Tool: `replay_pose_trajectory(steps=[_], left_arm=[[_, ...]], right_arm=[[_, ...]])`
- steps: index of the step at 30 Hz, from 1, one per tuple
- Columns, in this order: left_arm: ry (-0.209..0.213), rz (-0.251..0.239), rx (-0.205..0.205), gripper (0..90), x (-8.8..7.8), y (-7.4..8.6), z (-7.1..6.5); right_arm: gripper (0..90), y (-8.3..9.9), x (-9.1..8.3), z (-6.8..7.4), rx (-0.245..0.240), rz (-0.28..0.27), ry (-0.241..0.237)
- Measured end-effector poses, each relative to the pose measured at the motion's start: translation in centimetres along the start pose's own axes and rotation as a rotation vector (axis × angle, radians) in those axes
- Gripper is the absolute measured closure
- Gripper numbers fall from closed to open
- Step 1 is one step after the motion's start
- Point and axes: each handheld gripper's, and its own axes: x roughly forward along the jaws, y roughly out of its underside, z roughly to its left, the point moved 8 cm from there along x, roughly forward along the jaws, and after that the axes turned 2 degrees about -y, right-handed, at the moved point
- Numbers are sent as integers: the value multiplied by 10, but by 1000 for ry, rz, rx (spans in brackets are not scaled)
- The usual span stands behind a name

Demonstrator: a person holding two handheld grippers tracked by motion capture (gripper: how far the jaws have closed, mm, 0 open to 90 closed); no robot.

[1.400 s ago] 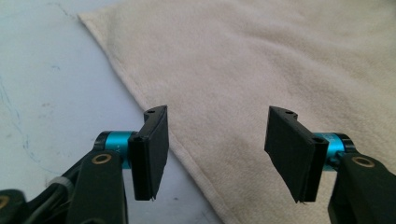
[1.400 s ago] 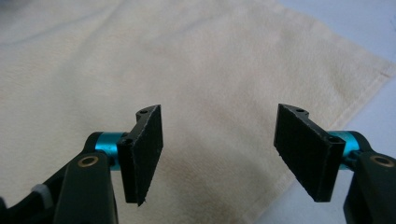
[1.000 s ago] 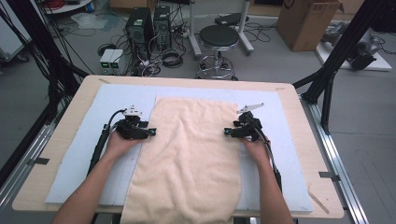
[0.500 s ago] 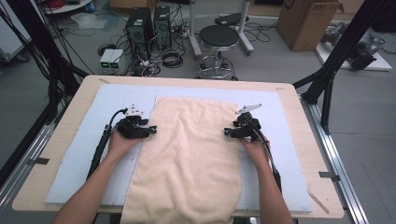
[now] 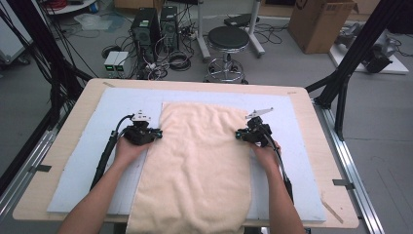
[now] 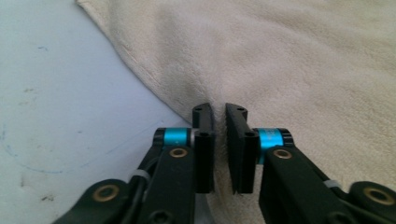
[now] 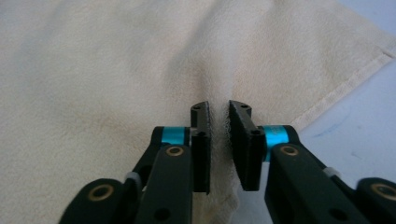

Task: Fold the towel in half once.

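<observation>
Overhead forward-down; both claw cameras close on towel (image 5: pixel 197 161)

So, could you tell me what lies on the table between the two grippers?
In the high view, the cream towel spans the whole stretch between the left gripper and the right gripper, each pinching one side edge; nothing else lies between.

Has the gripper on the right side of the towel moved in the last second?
No. In the high view the right gripper sits at the towel's right edge, level with the same spot on the blue mat as before.
</observation>
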Motion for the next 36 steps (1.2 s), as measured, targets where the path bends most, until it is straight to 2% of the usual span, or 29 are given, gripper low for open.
replay_pose_trajectory(steps=[7, 9, 13, 19, 28, 36], left_arm=[[12, -22, -34, 849, -7, -4, 2], [26, -51, -44, 849, -12, -9, 2], [39, -79, -54, 849, -21, -13, 4], [57, -117, -43, 850, -37, -20, 3], [81, -169, -30, 849, -62, -29, -2], [101, -179, 3, 848, -82, -26, -13]], right_arm=[[828, -3, -6, 3, 4, -16, -38], [829, -6, -11, 4, 0, -39, -44], [830, -11, -21, 8, 1, -82, -73], [830, -17, -34, 16, -24, -118, -97], [832, -24, -63, 34, -64, -176, -145], [832, -24, -81, 52, -104, -190, -177]])
